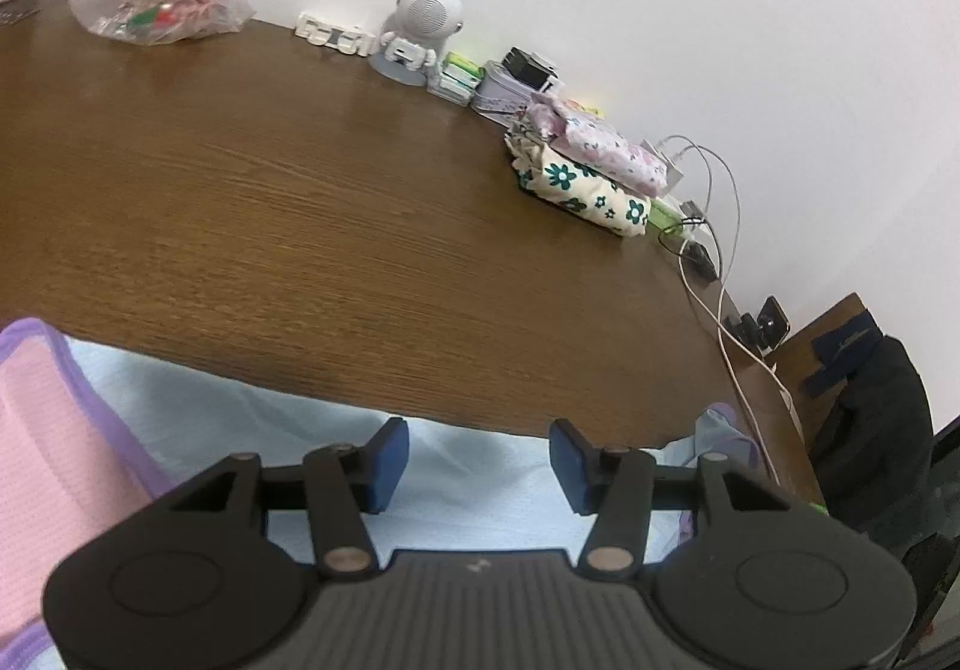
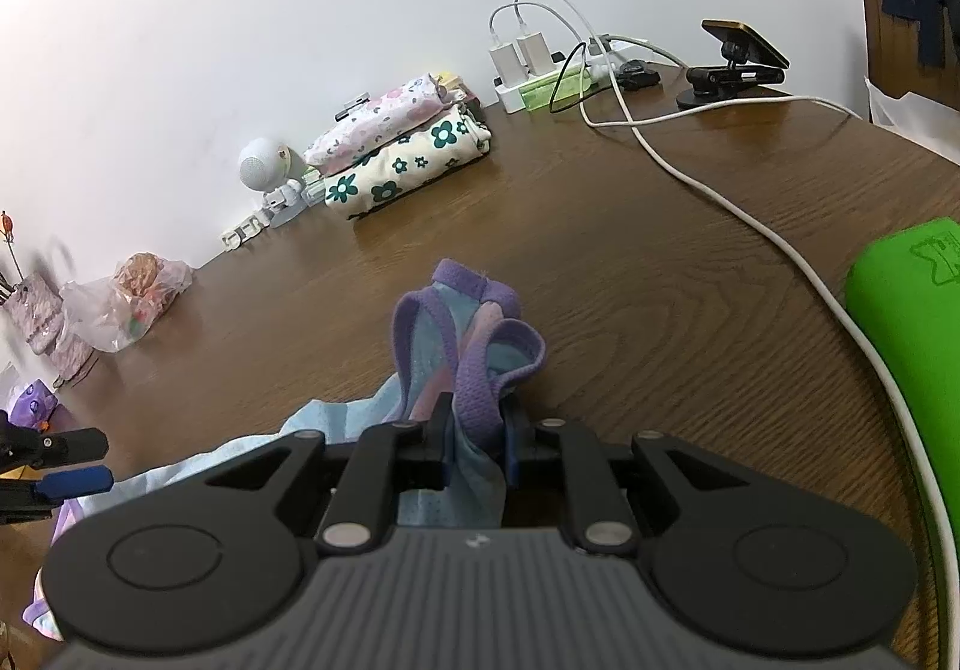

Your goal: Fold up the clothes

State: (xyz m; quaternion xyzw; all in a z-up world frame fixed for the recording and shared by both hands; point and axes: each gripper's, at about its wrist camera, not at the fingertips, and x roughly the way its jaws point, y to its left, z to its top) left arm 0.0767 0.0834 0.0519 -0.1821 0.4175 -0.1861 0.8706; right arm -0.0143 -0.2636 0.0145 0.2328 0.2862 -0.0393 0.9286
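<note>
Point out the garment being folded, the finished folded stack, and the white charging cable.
light blue garment (image 2: 468,364), right wrist view, on its bunched purple-trimmed end.
folded stack (image 2: 399,169), right wrist view, on the lower cream floral piece.
white cable (image 2: 750,223), right wrist view, on the stretch lying across the wood.

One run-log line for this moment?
left tongs: open, empty | right tongs: shut on garment | folded stack: by wall

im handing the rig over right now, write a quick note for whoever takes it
Right gripper: shut on the bunched purple-trimmed edge of the blue garment.
Left gripper: open, holding nothing, over the garment's flat blue part.
Garment lies at the near edge of the table, partly spread.
Done: two folded floral pieces stacked by the wall.
Left: finish folding this garment, probably add it to the stack.
</note>
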